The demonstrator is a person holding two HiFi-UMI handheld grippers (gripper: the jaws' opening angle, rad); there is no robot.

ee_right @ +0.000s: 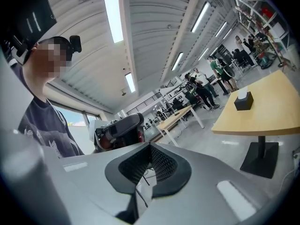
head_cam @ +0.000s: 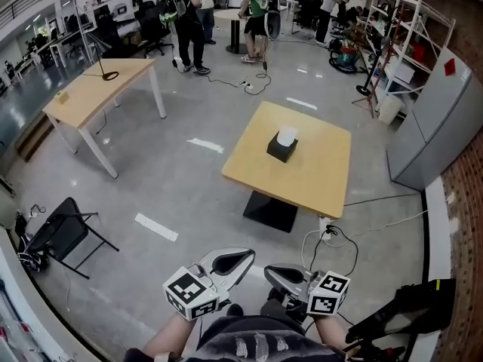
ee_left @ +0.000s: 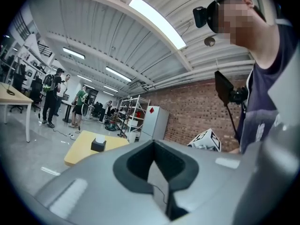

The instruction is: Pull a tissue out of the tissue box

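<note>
Far centre on square light-wood table [head_cam: 321, 183]: black tissue box [head_cam: 281, 151], white tissue [head_cam: 287, 136] standing up from top. Well apart from left gripper [head_cam: 231, 262] and right gripper [head_cam: 284, 274], both pressed together, empty; right marginally nearer.

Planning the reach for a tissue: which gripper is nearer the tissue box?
Right, probably, though narrowly. In the head view the right gripper is almost in line with the tissue box; the left gripper sits off to its left. Both are far short of the table.
</note>
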